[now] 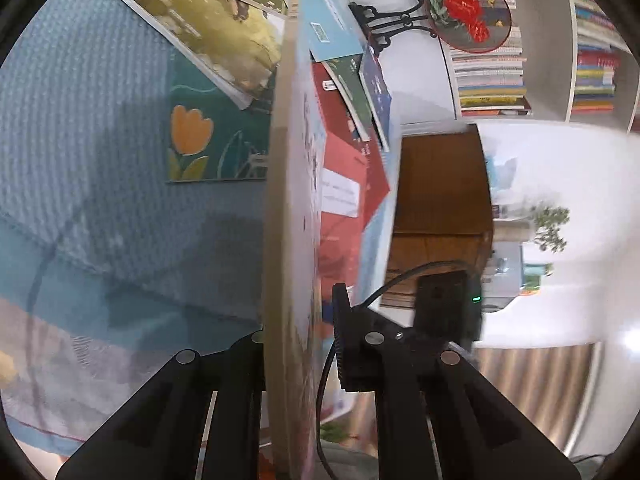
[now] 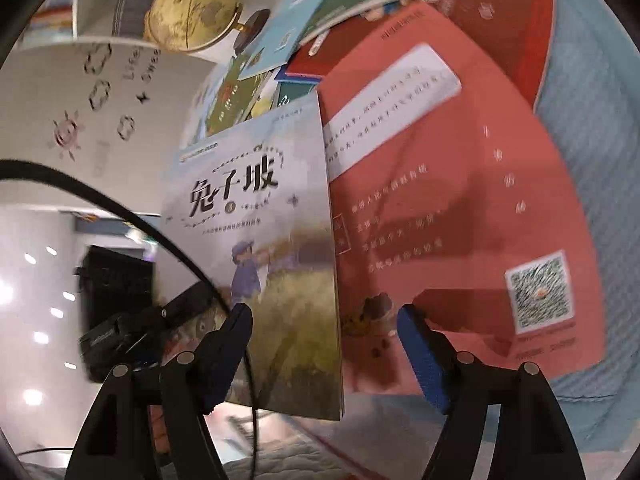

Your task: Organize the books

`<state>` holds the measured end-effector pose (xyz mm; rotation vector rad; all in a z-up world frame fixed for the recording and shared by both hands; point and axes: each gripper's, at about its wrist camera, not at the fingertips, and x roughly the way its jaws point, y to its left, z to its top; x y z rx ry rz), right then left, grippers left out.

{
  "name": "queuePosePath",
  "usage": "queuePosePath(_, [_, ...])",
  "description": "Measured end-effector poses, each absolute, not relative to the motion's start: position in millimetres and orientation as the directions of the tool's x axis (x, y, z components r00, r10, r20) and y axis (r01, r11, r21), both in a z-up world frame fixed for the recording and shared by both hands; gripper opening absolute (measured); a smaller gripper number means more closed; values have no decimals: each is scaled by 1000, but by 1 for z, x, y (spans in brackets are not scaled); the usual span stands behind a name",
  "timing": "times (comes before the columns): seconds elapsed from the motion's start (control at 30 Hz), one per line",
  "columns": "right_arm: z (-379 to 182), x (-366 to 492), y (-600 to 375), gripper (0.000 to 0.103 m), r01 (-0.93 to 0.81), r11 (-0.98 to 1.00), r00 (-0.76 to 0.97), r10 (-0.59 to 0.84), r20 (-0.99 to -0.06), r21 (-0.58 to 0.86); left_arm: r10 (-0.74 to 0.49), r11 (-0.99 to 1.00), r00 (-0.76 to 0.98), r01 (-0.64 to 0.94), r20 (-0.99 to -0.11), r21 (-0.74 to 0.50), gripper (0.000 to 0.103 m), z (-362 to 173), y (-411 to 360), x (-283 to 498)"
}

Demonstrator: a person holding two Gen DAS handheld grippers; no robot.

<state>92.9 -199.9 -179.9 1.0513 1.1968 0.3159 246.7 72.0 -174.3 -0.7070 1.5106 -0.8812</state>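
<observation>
Books are lying scattered over a blue cloth [image 1: 80, 128] in the left wrist view, and one pale book [image 1: 294, 208] is standing on edge straight ahead, seen edge-on, its page block facing the camera. The left gripper [image 1: 298, 344] is clamping this book near its bottom, its jaws closed on the covers from both sides. To the left, a tulip book [image 1: 208, 140] is lying flat on the cloth, and an olive book [image 1: 208, 20] is overlapping its upper corner. To the right, a red book [image 1: 348, 184] is lying behind the held one, with a green book [image 1: 352, 88] and a dark blue book [image 1: 378, 88] slanting across its top. Further right, a shelf [image 1: 492, 64] is holding stacked books, with a round flower ornament [image 1: 470, 12] in front of it.

In the right wrist view, the pale book [image 2: 260, 248] is showing its front cover, with a black title and a figure in a field. The right gripper [image 2: 324, 344] is sitting with its jaws open on either side of the book's lower right corner, the blue pads [image 2: 424, 360] not pressing on it. The red book [image 2: 452, 200] is lying flat behind, white label and code square facing up. A globe [image 2: 192, 12] is standing on a shelf at the upper left. The left gripper [image 2: 120, 336] is showing blurred at the lower left.
</observation>
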Motion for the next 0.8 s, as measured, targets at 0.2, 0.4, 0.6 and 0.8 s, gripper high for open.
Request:
queuePosePath(0.2, [-190,94,-200,73,308,399,412,763,-499,864,-875,466,-155,-21,-458,-884,10,-179,67,251])
queuePosePath(0.4, [-192,98,-194,56,262,256,445,824,-352,930,-902,417,-167,-95,-399,-904,10,-186,71,250])
queuePosePath(0.6, [-154,108,-181,34,140,456,453,760,-466,879,-797,589,-147,29,-586,-808,11,-174,67,254])
queuePosePath(0.8, [-134,126,-143,34,56,671,414,659,-629,740,-677,703,-88,215,-731,-678,12,-149,60,257])
